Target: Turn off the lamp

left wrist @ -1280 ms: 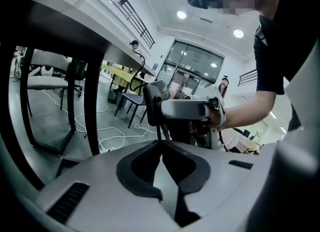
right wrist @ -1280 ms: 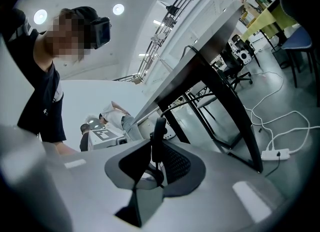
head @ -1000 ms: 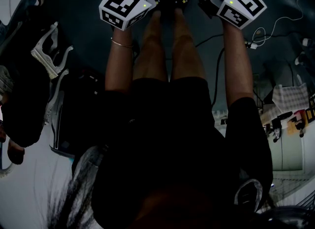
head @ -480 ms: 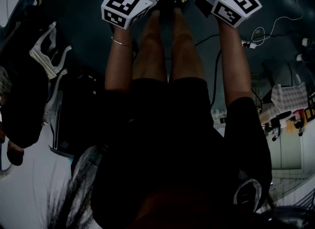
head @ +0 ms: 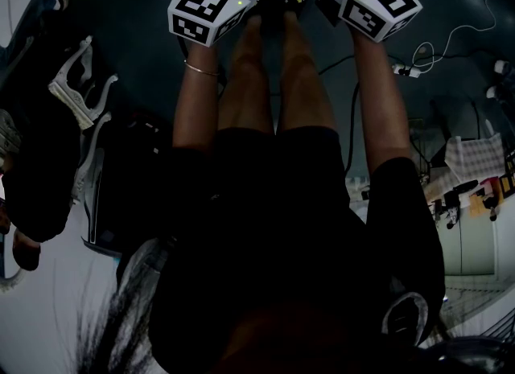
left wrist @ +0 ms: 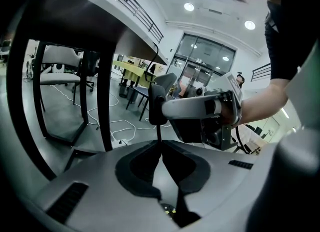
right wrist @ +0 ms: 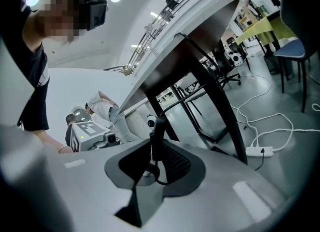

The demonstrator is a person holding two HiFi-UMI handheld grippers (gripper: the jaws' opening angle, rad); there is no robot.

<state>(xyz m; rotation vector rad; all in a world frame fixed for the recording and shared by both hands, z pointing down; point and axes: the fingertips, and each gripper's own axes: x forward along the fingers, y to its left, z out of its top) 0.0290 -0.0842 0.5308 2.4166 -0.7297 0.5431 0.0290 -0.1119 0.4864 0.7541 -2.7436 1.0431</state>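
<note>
No lamp shows in any view. In the head view both grippers are held out over the person's bare legs; only their marker cubes show, the left one (head: 211, 9) and the right one (head: 380, 4), and the jaws are cut off by the top edge. In the left gripper view my left gripper (left wrist: 159, 132) has its jaws together with nothing between them, and the right gripper (left wrist: 157, 104) hangs just ahead. In the right gripper view my right gripper (right wrist: 158, 126) reads as one narrow dark post, jaws together and empty. The left gripper's cube (right wrist: 85, 131) sits at that view's left.
A dark table on black legs (left wrist: 104, 101) stands close ahead, its top (right wrist: 200, 31) overhead in the right gripper view. White cables and a power strip (right wrist: 260, 151) lie on the grey floor. Office chairs (left wrist: 57, 76) stand beyond. Another person (right wrist: 107, 109) bends over farther back.
Both grippers have sunk a little toward the floor; in the head view their cubes have drawn slightly closer together. The jaws look unchanged.
</note>
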